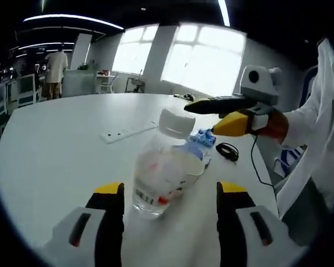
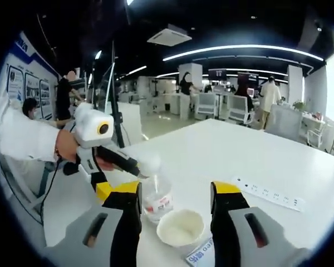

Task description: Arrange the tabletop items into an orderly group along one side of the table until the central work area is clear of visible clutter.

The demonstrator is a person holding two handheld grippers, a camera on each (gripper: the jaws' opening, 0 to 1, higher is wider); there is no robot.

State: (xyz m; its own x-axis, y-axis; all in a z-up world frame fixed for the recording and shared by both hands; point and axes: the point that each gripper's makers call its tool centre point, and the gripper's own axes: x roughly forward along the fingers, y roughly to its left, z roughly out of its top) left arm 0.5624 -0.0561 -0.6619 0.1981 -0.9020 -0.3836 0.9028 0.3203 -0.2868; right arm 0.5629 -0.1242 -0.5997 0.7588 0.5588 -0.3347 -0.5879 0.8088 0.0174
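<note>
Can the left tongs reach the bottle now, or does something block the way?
Probably yes. The left tongs are open and the bottle stands right ahead between the jaws, with bare table around its base. The right tongs hover near the cap and could get in the way.

White sleeve (image 1: 317,133); grey left gripper (image 1: 170,192) and right gripper (image 2: 175,192) with yellow-tipped black jaws.

We count one bottle (image 1: 162,167), one white bowl (image 2: 180,227), one power strip (image 2: 269,193), one blue packet (image 1: 203,138) — and one black cable (image 1: 227,151).
</note>
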